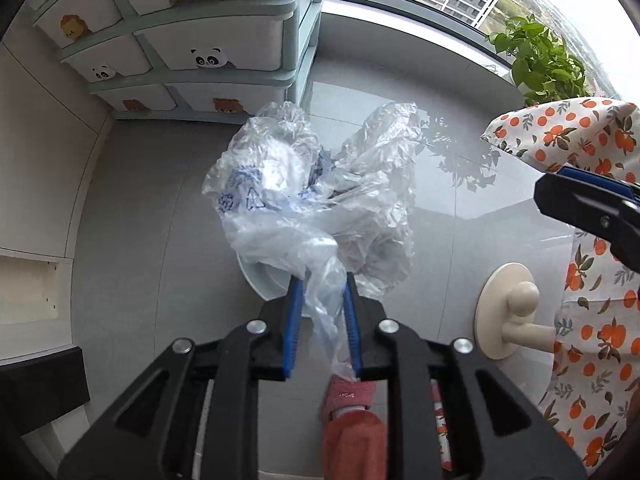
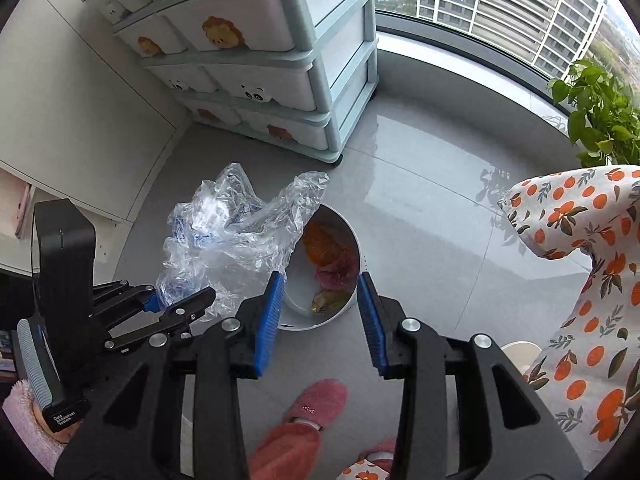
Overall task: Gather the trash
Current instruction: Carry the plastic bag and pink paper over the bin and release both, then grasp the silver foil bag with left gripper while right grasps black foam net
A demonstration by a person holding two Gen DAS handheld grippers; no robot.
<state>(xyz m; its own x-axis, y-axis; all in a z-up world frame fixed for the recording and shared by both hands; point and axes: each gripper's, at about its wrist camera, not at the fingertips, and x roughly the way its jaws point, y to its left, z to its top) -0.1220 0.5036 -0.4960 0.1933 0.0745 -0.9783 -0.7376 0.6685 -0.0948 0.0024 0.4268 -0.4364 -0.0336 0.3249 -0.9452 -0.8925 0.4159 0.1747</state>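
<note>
Left tongs point steeply down with jaws part open; a strand of the clear plastic bag runs between the blue pads, against the right one, but whether it is truly pinched I cannot tell. Right tongs open, nothing between them, hovering above the white bin. Bag bunched over the bin's left rim, not yet inside. Bin already holds orange, pink and yellowish scraps. Judged: collection partway done; bag still to be dropped or pushed in. Floor is glossy grey tile. Drawer unit with animal faces against the wall, leafy plant by the big window, orange-print cloth at right.
</note>
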